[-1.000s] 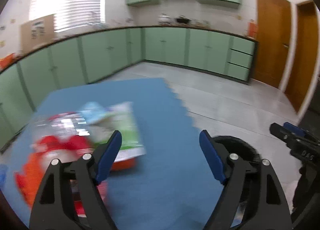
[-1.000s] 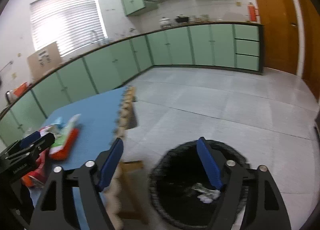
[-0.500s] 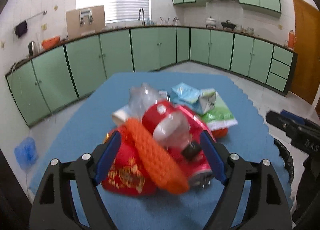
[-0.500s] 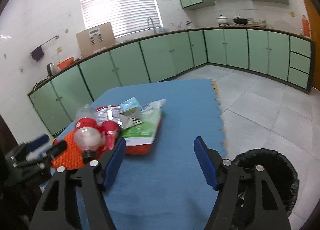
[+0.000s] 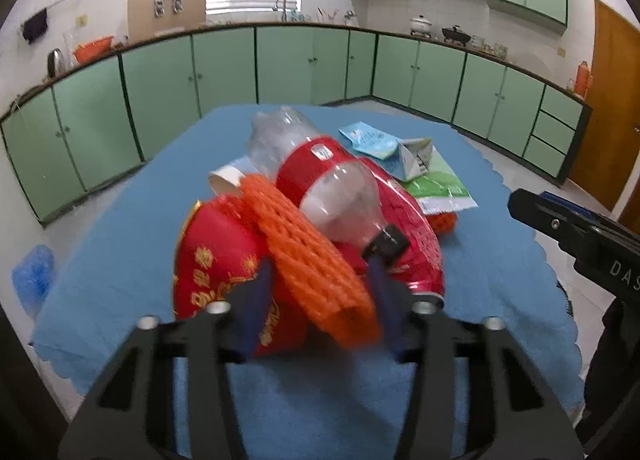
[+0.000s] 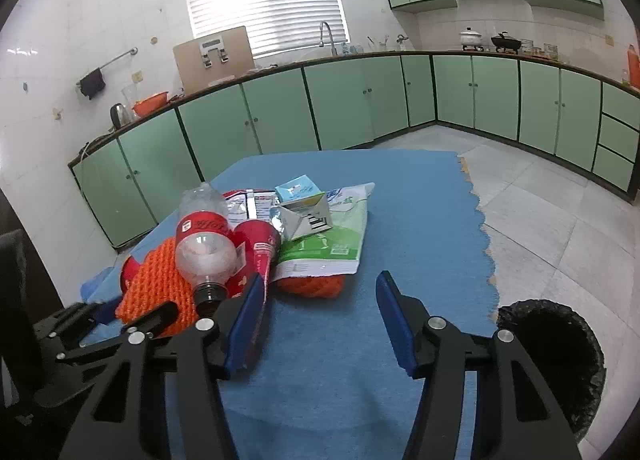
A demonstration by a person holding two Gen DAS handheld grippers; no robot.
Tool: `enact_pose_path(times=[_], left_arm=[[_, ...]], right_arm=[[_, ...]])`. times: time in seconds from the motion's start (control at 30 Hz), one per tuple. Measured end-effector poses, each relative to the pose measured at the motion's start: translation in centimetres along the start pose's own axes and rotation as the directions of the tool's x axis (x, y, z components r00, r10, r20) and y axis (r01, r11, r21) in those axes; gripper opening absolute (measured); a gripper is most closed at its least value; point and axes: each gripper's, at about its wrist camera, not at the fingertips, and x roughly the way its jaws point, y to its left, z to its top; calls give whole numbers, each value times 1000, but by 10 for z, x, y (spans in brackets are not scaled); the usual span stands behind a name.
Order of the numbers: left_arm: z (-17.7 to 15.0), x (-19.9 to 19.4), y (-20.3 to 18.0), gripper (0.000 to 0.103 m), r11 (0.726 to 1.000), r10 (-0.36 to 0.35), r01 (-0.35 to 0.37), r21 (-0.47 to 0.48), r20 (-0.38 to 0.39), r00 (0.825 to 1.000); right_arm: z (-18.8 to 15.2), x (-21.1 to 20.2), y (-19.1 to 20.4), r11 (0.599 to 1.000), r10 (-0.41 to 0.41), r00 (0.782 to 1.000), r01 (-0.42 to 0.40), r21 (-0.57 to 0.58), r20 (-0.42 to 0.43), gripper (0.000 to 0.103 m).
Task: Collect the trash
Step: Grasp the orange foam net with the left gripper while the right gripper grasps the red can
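one heap of trash is piled on the blue table (image 6: 420, 196), left of centre in the right wrist view; the black bin (image 6: 560, 364) sits lower right. the orange mesh sleeve (image 5: 304, 260) is being closed on by the left gripper (image 5: 320, 304) (pads not yet pressing). the right gripper (image 6: 320, 320) is closing on nothing. the bottle (image 5: 316, 180) resting on the sleeve could be rolled off.

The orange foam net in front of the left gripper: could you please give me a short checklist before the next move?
1. Orange foam net between the closing fingers of the left gripper: ok.
2. Pads pressing the net: cannot tell, blurred.
3. Plastic bottle off the net: not ok, it lies on it.
4. Right gripper free, closing on nothing: ok.
5. Black bin beside the blue mat open: ok.
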Motion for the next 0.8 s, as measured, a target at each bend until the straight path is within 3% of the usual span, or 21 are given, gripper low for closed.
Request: enact_pose_path(times=[0.13,0.17,0.43,0.8], left_arm=[[-1,4,1,11,1000,-21,21,-11,-3,1000],[0,4,2,10,1000,-25,25,-18,0,1000],[14,-16,10,9,999,-35,37,-7,131,991],[34,-7,38,8,999,-29,38,-40,194,980]], right_arm=[[0,0,5,1000,5,1000,-5,-11,-4,53],[0,1,6,1000,7,1000,-7,-12,-6,52],[2,8,23,997,62,998,-62,-42,-14,48],[0,35,53,987,153,987,-156,-46,-54,46]])
